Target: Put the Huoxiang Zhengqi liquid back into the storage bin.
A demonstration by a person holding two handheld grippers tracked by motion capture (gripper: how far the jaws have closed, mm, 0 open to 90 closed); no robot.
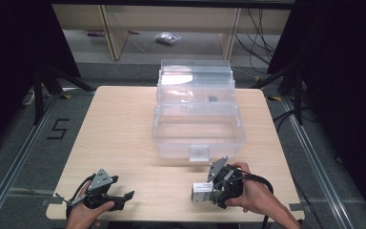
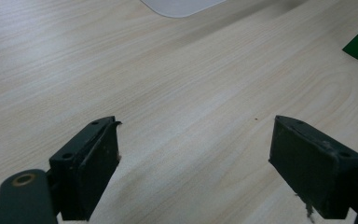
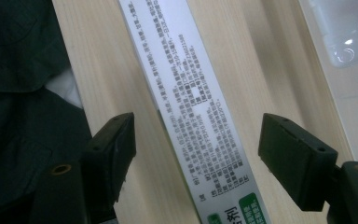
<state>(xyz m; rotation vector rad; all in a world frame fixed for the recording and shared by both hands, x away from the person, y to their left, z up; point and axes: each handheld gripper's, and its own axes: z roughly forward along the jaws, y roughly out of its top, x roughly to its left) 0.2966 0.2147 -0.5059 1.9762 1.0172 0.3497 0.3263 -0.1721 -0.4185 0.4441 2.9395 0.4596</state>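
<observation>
The right gripper [image 3: 196, 149] straddles a long white printed cardboard box [image 3: 186, 93] lying flat on the pale wooden bench [image 1: 124, 133], near its front edge and in front of the open clear plastic storage bin [image 1: 198, 129]; its jaws stand well apart, with gaps either side of the box and nothing gripped. The left gripper [image 2: 193, 154] hovers wide open and empty over bare wood. Since the box lies askew between the jaws, one pad may touch first and spin or push it away.

Both grippers [image 1: 124, 195] [image 1: 208, 193] low, jaws apart.
</observation>
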